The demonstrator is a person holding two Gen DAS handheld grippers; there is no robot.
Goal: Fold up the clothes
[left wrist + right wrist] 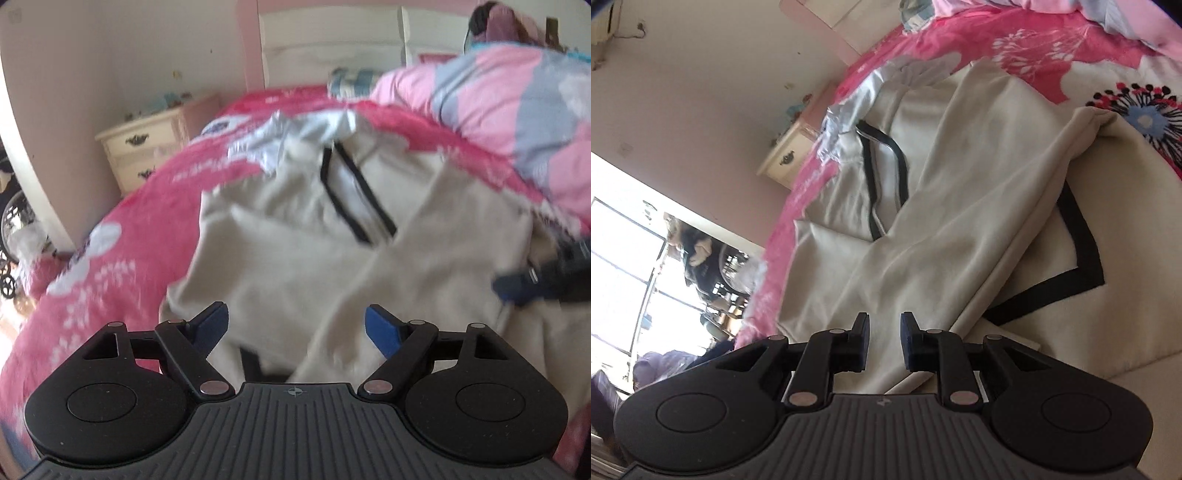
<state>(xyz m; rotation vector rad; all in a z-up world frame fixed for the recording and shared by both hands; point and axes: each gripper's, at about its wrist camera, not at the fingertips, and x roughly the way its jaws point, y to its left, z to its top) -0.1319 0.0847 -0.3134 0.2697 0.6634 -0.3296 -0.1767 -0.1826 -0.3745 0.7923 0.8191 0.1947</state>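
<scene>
Looking along the left gripper (295,328), its two blue-padded fingers (382,334) stand wide apart with nothing between them, hanging just above the near part of a cream jacket (295,236). That jacket lies spread on a pink flowered bedspread (122,236), its black-edged zip opening (354,192) toward the far side and a white lining (280,136) showing at the collar end. Beyond the jacket on the right is a heap of pink and grey bedding (517,99); left of the bed stands a cream nightstand (144,147). The other gripper (546,277) shows blurred at the jacket's right edge. From the right wrist camera, tilted sideways, the right gripper (884,341) has its fingers (860,341) parted by a narrow gap, empty, close over a folded sleeve (960,221) lying across the jacket (923,122). A black trim band (1082,254) runs right of that sleeve, and the bedspread (1015,40) lies beyond the jacket.
</scene>
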